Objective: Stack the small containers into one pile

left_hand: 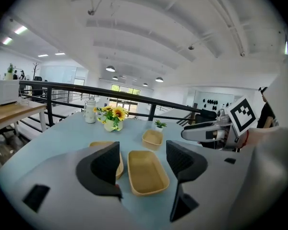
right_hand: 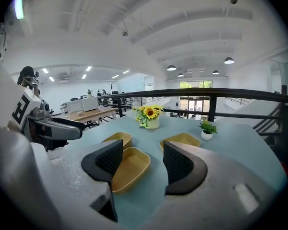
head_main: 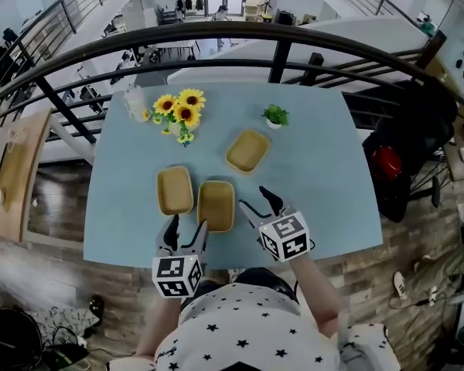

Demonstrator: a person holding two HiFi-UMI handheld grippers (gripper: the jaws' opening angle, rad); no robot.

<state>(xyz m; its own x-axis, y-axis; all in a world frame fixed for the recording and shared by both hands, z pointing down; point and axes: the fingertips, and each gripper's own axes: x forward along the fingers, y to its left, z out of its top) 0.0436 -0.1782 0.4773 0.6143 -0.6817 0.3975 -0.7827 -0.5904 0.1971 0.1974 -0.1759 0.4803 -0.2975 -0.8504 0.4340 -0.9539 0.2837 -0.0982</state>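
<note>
Three shallow tan containers lie apart on the light blue table (head_main: 317,168). The left container (head_main: 175,189) and the middle container (head_main: 216,204) sit side by side near the front edge. The third container (head_main: 247,151) lies farther back, to the right. My left gripper (head_main: 184,234) hovers open just before the front edge, its jaws framing the middle container (left_hand: 146,172). My right gripper (head_main: 258,202) is open too, right of the middle container (right_hand: 127,168), with nothing between its jaws. Neither gripper touches a container.
A vase of sunflowers (head_main: 179,114) and a pale jug (head_main: 134,103) stand at the back left, a small potted plant (head_main: 275,117) at the back right. A black railing (head_main: 278,49) curves behind the table. A dark bag (head_main: 394,161) sits off the right side.
</note>
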